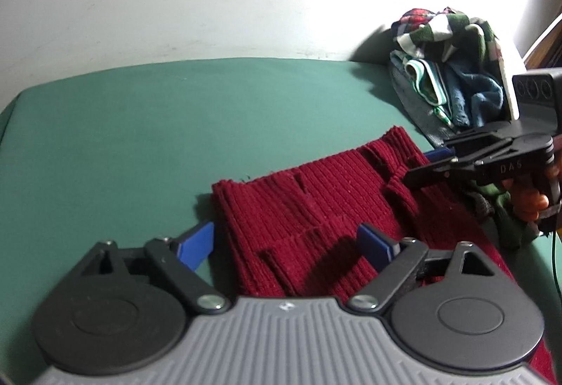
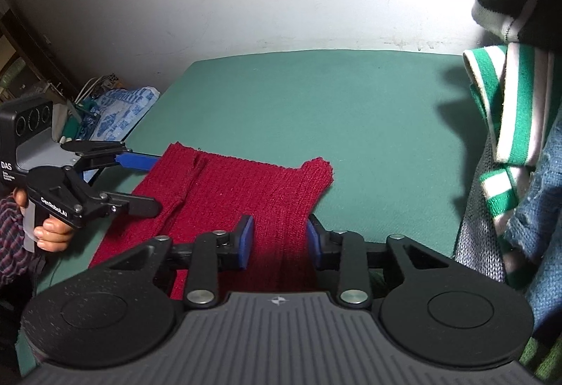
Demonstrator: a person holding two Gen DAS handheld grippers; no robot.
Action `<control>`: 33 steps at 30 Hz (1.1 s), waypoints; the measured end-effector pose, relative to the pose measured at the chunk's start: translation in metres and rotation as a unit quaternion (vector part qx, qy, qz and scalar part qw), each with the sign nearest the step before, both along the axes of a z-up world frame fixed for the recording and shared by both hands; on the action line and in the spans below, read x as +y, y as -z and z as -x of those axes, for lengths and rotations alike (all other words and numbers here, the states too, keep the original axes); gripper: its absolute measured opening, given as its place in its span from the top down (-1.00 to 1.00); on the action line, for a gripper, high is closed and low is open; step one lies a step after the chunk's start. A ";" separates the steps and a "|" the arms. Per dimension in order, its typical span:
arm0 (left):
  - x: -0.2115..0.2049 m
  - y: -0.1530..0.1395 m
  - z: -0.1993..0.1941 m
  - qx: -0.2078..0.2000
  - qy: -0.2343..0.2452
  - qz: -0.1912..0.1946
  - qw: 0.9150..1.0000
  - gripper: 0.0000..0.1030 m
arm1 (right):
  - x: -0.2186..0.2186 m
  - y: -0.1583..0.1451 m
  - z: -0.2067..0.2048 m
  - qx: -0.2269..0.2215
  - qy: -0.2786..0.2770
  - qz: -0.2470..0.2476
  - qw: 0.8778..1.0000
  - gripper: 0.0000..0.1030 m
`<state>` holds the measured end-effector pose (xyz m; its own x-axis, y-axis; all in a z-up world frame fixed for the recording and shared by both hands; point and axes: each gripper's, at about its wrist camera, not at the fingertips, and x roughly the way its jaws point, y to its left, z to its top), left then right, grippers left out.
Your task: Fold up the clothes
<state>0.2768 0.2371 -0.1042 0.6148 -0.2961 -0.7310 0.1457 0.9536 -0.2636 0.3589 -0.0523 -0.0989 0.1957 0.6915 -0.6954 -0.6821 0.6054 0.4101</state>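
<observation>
- The dark red ribbed knit (image 1: 316,209) lies flat on the green table cover (image 1: 140,125), near the edge closest to you. It already shows layers: overlapping panels and a stepped edge on its left side suggest it is at least partly folded.
- Your left gripper (image 1: 284,244) sits low over the near left part of the knit with its blue pads spread wide. One pad (image 1: 196,244) is off the cloth over the green cover, the other (image 1: 374,246) is over the red fabric; nothing is pinched between them. That straddle suits either pressing a fold flat or lining up on the left edge.
- Your right gripper (image 2: 279,237) is also parted, its blue pads (image 2: 246,237) standing to either side of a narrow band of the knit's near right portion. The cloth runs between them, but I cannot see it being squeezed, so I judge it unclamped.
- From the right wrist view, the left gripper's fingers reach over the knit's left edge from the side, which fits working from opposite ends of the garment.
- The pile of other clothes (image 1: 453,76), striped green and white, blue and checked, is heaped at the far right corner against the wall, well apart from the knit, probably to leave the middle free for folding.
- This fits a fold just laid and released, or a fresh grip being set up; the pictures do not settle which.
</observation>
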 end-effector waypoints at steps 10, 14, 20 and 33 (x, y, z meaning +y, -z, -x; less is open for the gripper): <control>-0.024 0.000 0.000 0.001 -0.051 -0.073 0.996 -0.51 | 0.016 0.001 0.016 -0.053 0.009 0.034 0.998 0.41; -0.030 0.000 0.000 0.002 -0.070 -0.089 0.994 -0.44 | 0.022 0.002 0.021 -0.062 0.028 0.044 0.997 0.42; -0.038 0.001 0.003 0.000 -0.089 -0.112 0.990 -0.37 | 0.034 0.004 0.030 -0.087 0.051 0.064 0.993 0.42; -0.041 0.002 0.003 0.000 -0.095 -0.121 0.988 -0.31 | 0.034 0.007 0.028 -0.094 0.047 0.065 0.992 0.44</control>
